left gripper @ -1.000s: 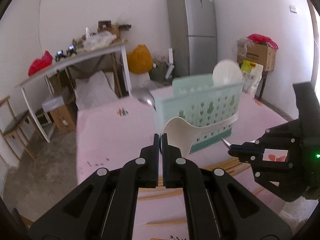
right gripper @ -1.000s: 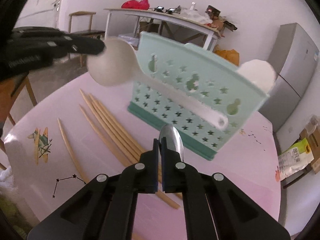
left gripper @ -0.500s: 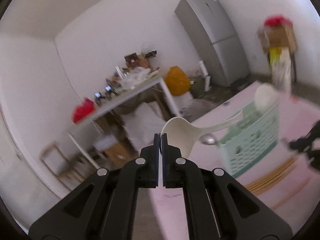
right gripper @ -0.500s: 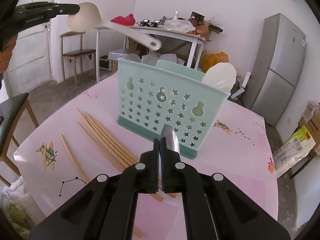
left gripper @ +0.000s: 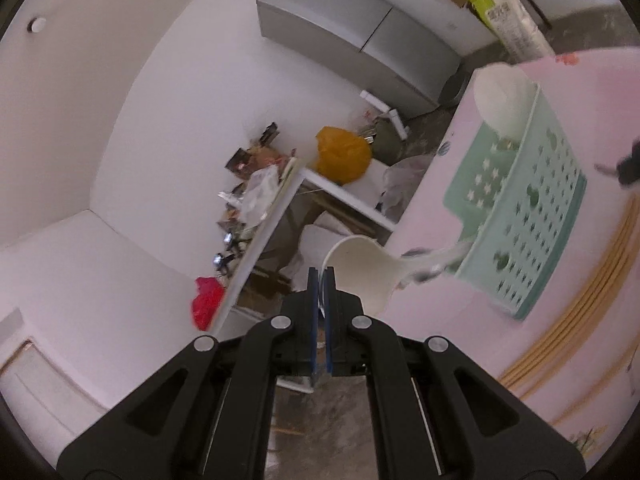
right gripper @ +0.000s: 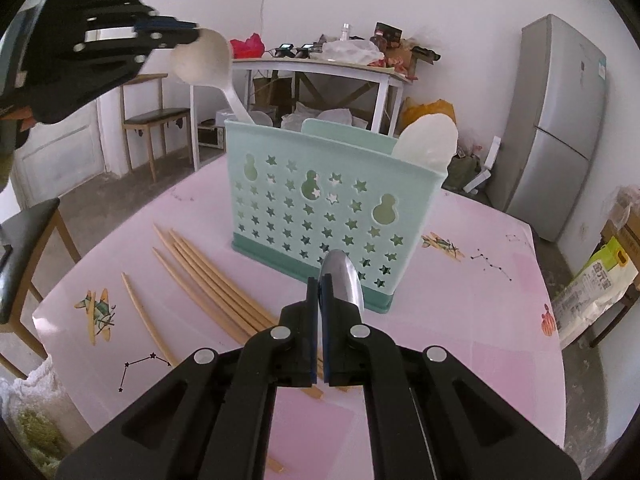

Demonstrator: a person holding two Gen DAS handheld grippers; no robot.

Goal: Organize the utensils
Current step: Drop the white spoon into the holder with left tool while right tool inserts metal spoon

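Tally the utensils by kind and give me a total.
White plastic ladle, in the left hand-held gripper: 1
White plastic rice paddle, standing in the mint-green star-punched plastic basket: 1
Shiny metal spoon, in the right hand-held gripper: 1
Wooden chopsticks on the pink table: 6, as best the bundle shows
Total: 9
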